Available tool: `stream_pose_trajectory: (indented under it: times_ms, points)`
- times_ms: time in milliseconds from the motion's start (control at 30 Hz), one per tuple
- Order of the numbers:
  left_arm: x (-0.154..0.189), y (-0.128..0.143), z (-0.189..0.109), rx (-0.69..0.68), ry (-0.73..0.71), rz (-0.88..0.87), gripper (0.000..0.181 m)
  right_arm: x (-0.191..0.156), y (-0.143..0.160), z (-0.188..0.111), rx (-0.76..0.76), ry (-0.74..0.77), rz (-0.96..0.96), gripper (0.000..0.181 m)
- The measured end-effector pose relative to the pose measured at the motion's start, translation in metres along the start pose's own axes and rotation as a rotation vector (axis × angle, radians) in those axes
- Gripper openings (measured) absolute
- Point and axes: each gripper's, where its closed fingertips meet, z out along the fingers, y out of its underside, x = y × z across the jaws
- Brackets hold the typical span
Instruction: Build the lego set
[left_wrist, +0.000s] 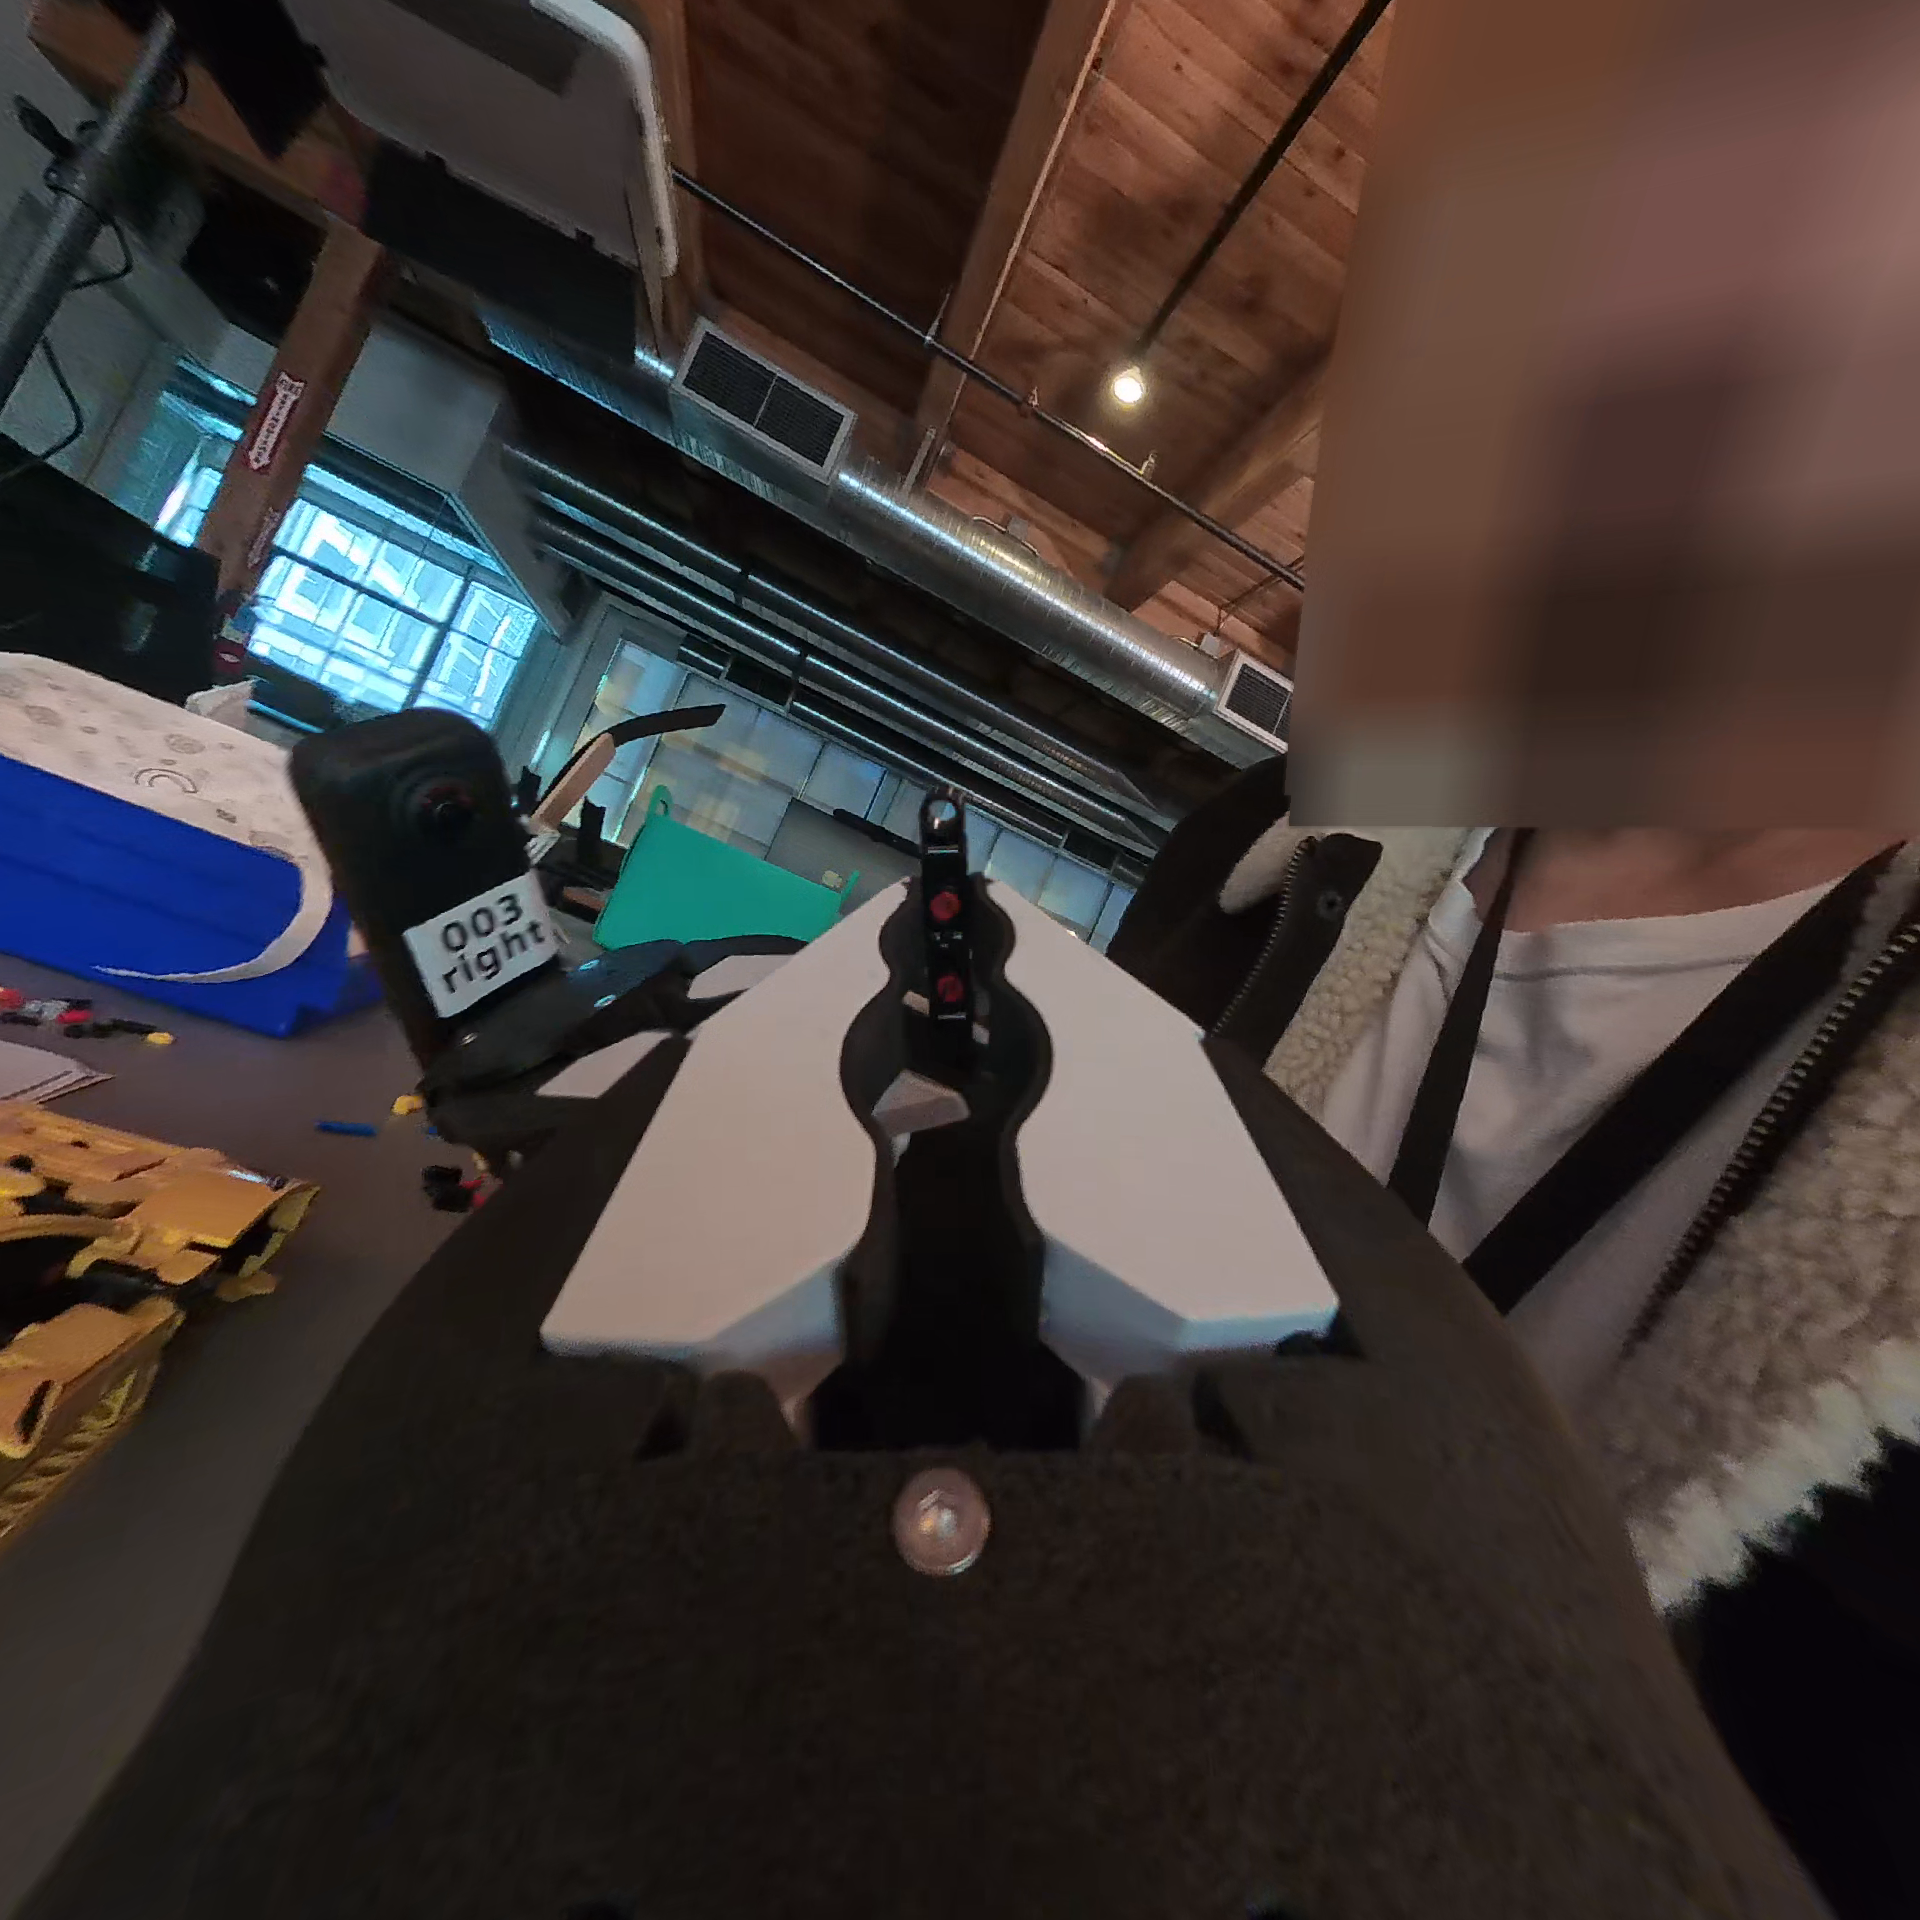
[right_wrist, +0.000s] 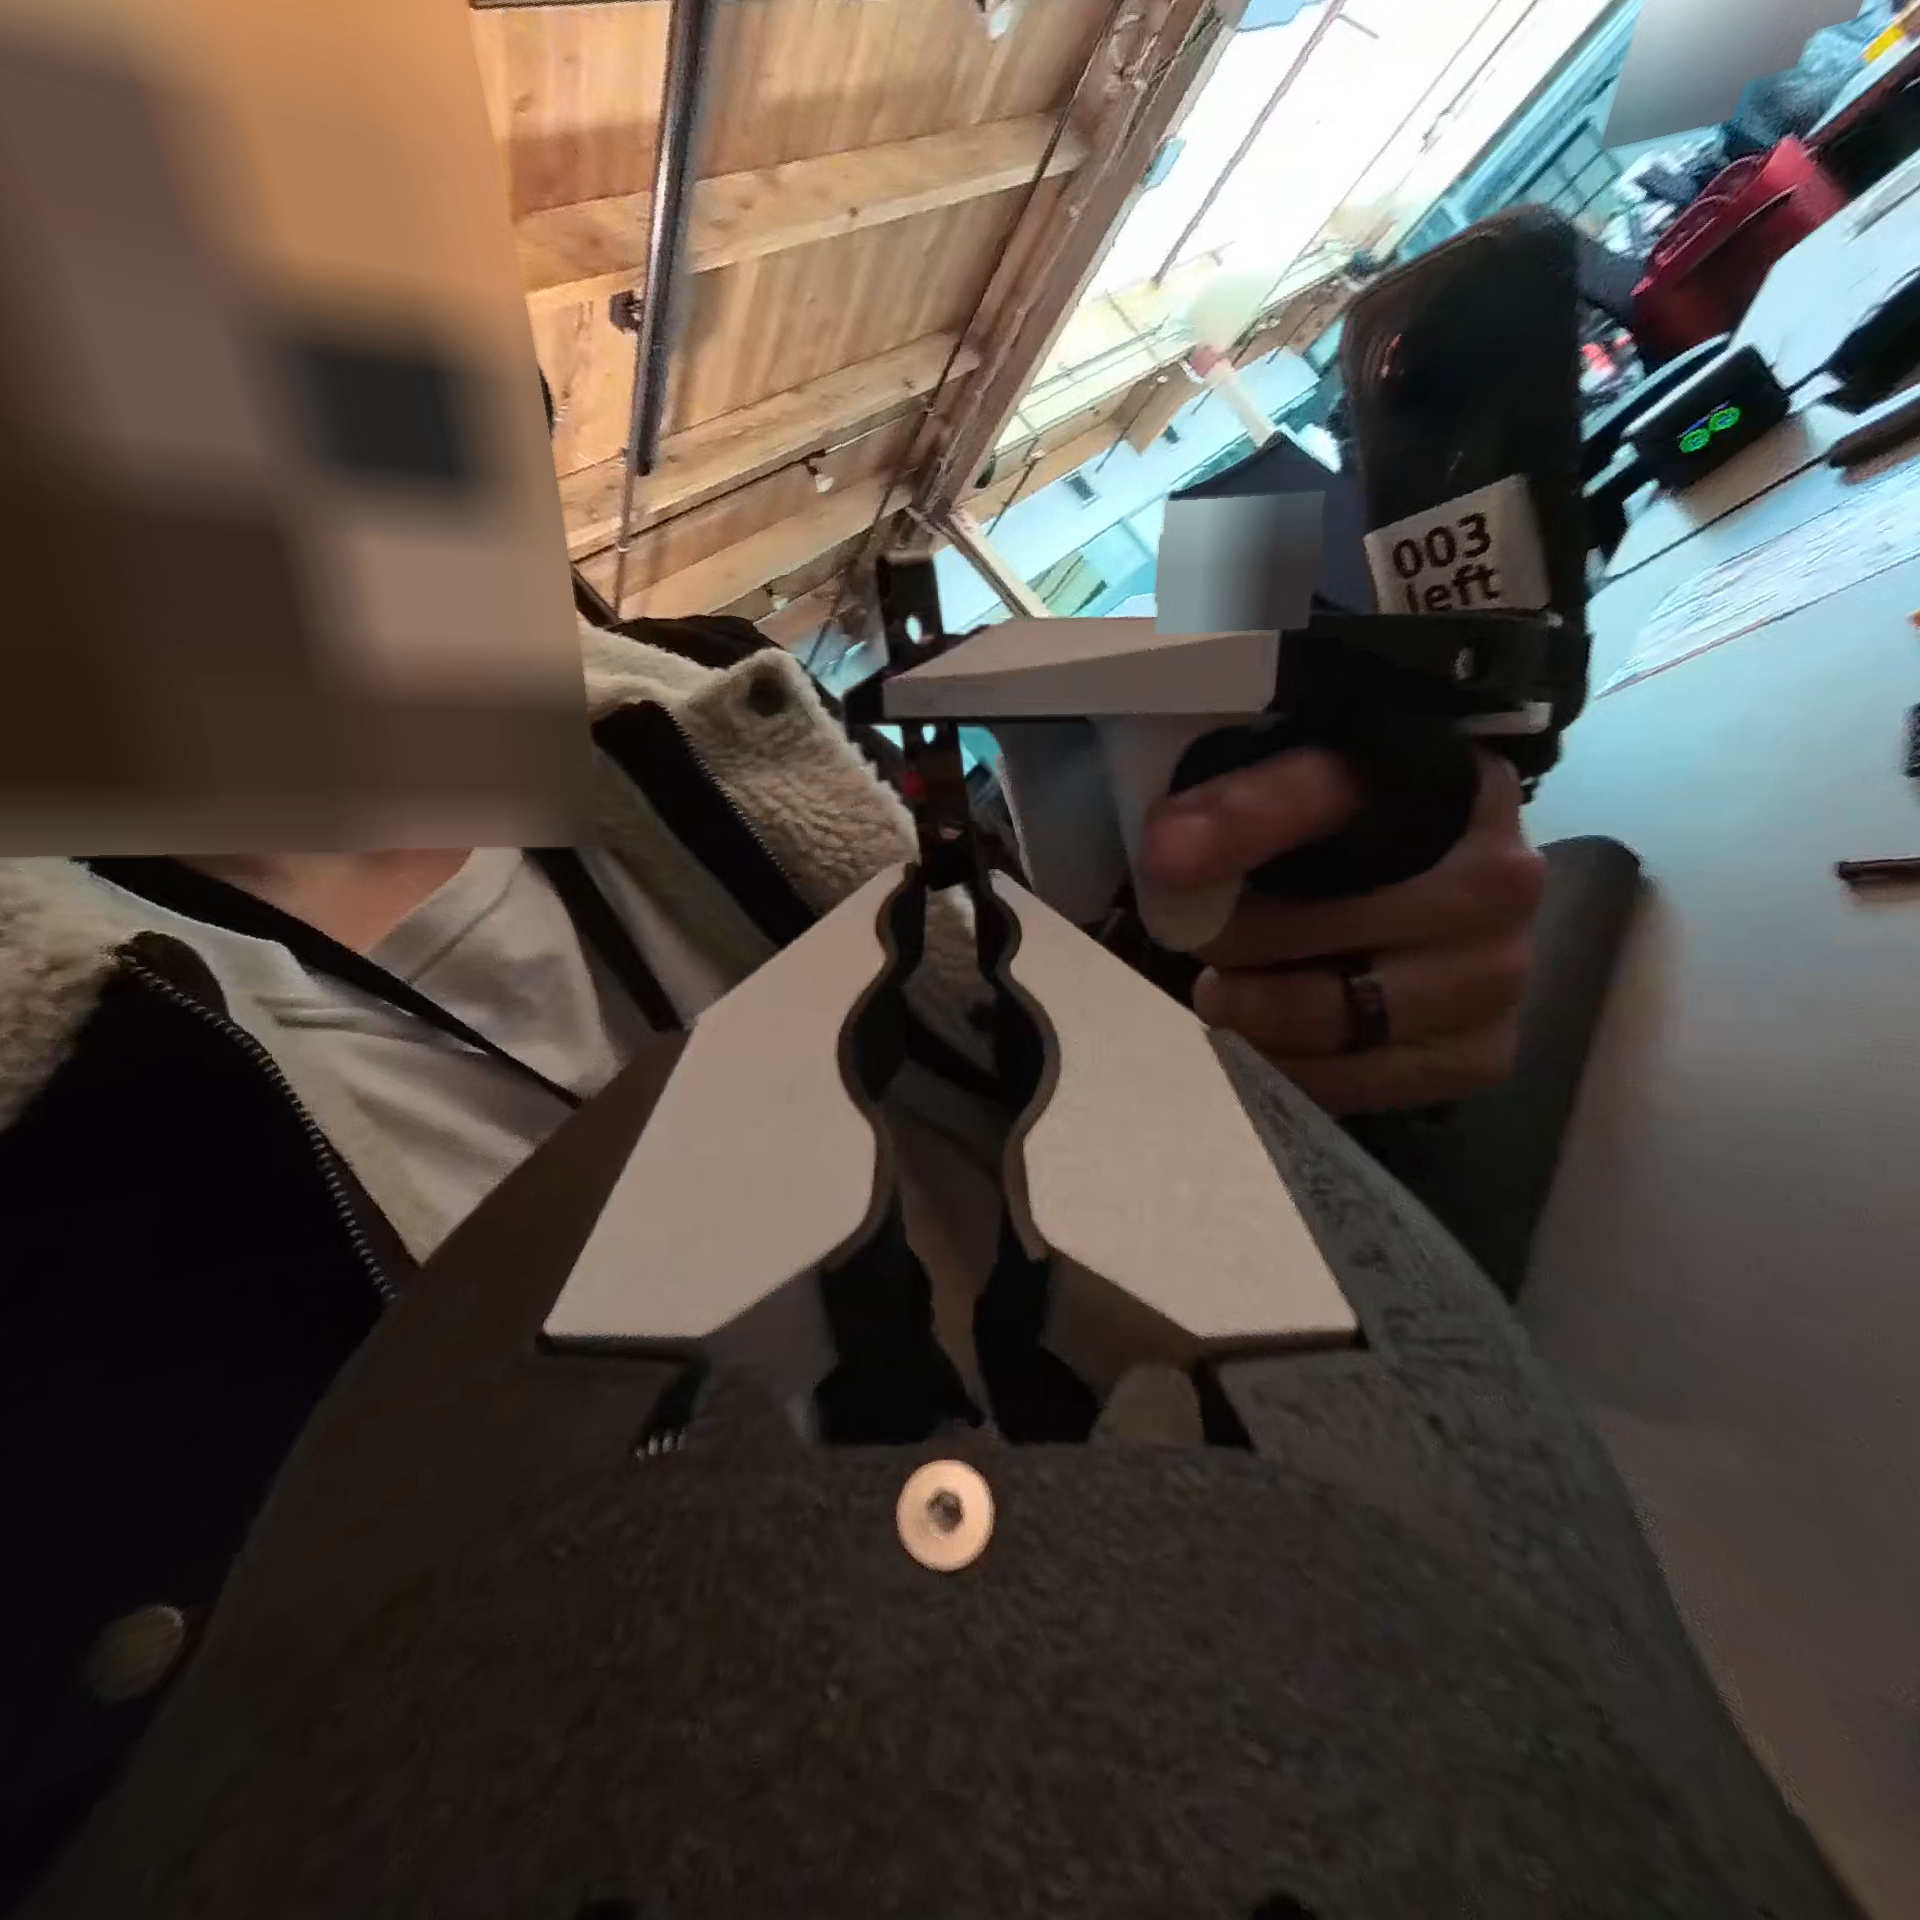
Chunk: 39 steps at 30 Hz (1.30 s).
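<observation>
A thin black lego beam (left_wrist: 941, 847) with two red pins stands upright in the air, close to a person's chest. My left gripper (left_wrist: 945, 896) is shut on it, with its white fingers pinching the beam's sides. In the right wrist view the same beam (right_wrist: 910, 623) runs down into my right gripper (right_wrist: 945, 883), which is shut on its lower end. There the left gripper (right_wrist: 899, 694) comes in from the right and clamps the beam's middle. In the left wrist view the right gripper's body (left_wrist: 468, 894) sits low left, its tips hidden under my left fingers.
Small loose lego pieces (left_wrist: 83, 1023) lie on the grey table (left_wrist: 260, 1091). A yellow-and-black printed pack (left_wrist: 104, 1278) lies at the left edge. A blue-and-white bin (left_wrist: 156, 883) stands behind. The person's fleece-lined jacket (left_wrist: 1714, 1195) is very close. A black device with green lights (right_wrist: 1704, 431) sits on the right. Left and right tips are no more than a few centimetres apart.
</observation>
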Motion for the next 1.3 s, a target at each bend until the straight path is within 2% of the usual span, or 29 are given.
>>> stream_pose_trajectory:
  times_ms: [100,200,267,333,433,600,833,967,1233,1300]
  points:
    - [-0.024,-0.005,-0.007,0.027,-0.128,-0.018,0.009,0.020,-0.010,-0.013,0.045,0.177,-0.093,0.007]
    - [-0.055,-0.008,-0.020,0.042,-0.319,0.006,0.013,0.049,-0.024,-0.038,0.076,0.493,-0.252,0.007]
    - [-0.070,-0.008,-0.028,0.030,-0.430,0.048,0.013,0.059,-0.029,-0.052,0.072,0.644,-0.328,0.007]
    - [-0.078,-0.008,-0.033,0.012,-0.505,0.092,0.013,0.066,-0.031,-0.060,0.069,0.735,-0.357,0.006]
    - [-0.082,-0.008,-0.036,0.003,-0.550,0.127,0.012,0.069,-0.033,-0.064,0.068,0.792,-0.384,0.007]
    - [-0.081,-0.008,-0.036,0.011,-0.536,0.103,0.010,0.075,-0.028,-0.062,0.017,0.841,-0.422,0.007]
    - [-0.081,-0.008,-0.035,0.020,-0.522,0.086,0.018,0.071,-0.027,-0.059,0.025,0.800,-0.395,0.007]
    - [-0.076,-0.009,-0.033,0.018,-0.508,0.125,0.009,0.068,-0.025,-0.056,0.024,0.773,-0.383,0.006]
    - [-0.068,-0.012,-0.030,0.042,-0.451,0.103,0.009,0.058,-0.026,-0.053,0.038,0.729,-0.383,0.007]
    - [-0.066,-0.014,-0.030,0.067,-0.425,0.068,0.018,0.058,-0.027,-0.055,0.038,0.735,-0.380,0.006]
